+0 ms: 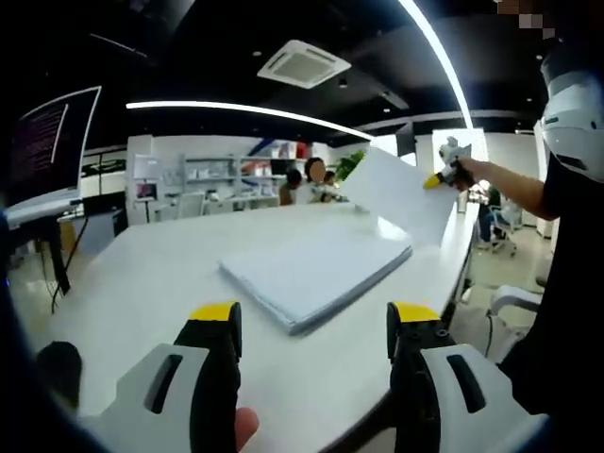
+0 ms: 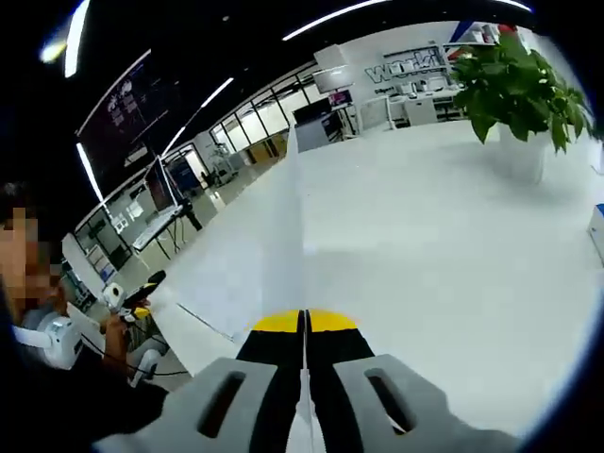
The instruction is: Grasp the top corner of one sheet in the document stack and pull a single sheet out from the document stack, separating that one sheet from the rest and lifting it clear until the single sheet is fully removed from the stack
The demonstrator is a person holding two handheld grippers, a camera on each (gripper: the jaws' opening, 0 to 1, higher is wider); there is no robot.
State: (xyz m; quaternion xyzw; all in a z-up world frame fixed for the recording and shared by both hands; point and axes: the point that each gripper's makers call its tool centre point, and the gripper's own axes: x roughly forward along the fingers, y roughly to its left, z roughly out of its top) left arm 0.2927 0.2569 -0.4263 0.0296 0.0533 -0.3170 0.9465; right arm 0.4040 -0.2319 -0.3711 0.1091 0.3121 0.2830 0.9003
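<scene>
Looking along the left gripper, the left gripper view shows its two yellow-tipped jaws standing wide apart with nothing between them, above the near edge of a white table. The document stack lies flat on that table ahead of the jaws, near the table's right edge, and neither jaw touches it. Beyond and to the right of the stack, the right gripper holds the single sheet by one corner; the sheet hangs tilted in the air, its lower edge above the far right corner of the stack and apart from it. A monitor stands at the left, and people sit at desks in the background. A ceiling air vent and a long light strip run overhead. In the right gripper view, the right gripper has its jaws pressed together on the single sheet, which rises edge-on from between the yellow tips as a thin white plane. The left gripper appears small at the lower left, in the person's hand. A potted plant stands on the white surface at the upper right.
</scene>
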